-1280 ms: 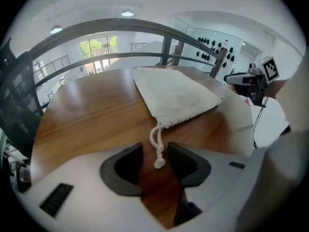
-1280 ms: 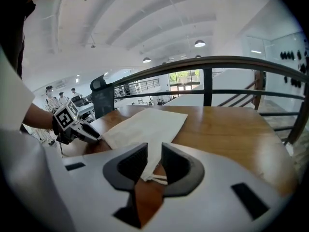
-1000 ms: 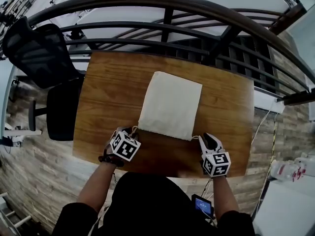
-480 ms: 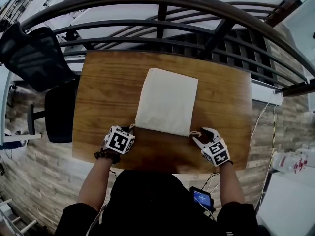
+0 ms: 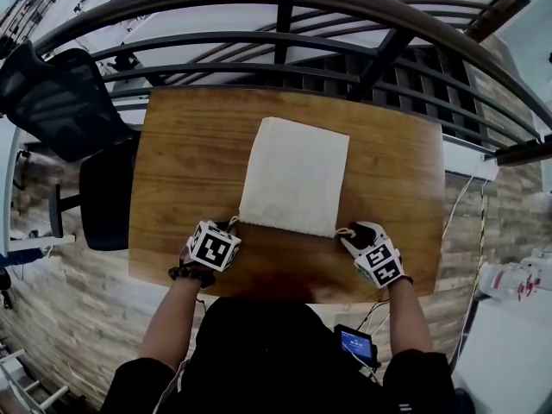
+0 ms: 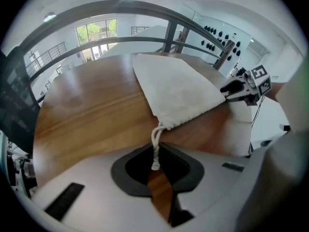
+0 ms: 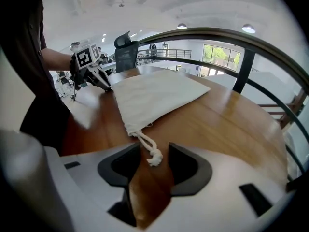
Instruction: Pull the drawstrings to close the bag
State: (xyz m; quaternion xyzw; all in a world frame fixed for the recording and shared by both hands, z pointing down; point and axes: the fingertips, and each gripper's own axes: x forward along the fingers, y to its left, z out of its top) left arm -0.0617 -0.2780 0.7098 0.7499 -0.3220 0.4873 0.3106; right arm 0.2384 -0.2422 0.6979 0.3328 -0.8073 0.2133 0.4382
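Observation:
A cream cloth bag (image 5: 295, 175) lies flat on the wooden table (image 5: 190, 162) with its mouth toward me. Its left drawstring (image 6: 156, 146) runs in between the pads of my left gripper (image 6: 155, 152), whose jaws have just been closing and now pinch the cord. The right drawstring (image 7: 147, 146) ends in a knot lying on the wood between the jaws of my right gripper (image 7: 153, 154). Those jaws have just been opening and stand apart, touching nothing. In the head view the left gripper (image 5: 229, 226) and the right gripper (image 5: 348, 234) sit at the bag's two near corners.
A dark metal railing (image 5: 285, 50) curves round the table's far side. A black office chair (image 5: 65, 93) stands off the table's left end. The table's front edge runs just below both grippers. A small lit screen (image 5: 355, 345) hangs near my right hip.
The right gripper has sunk toward the table, rolled and closed in on the bag's right corner, its jaws now wider apart. The left gripper has stayed in place.

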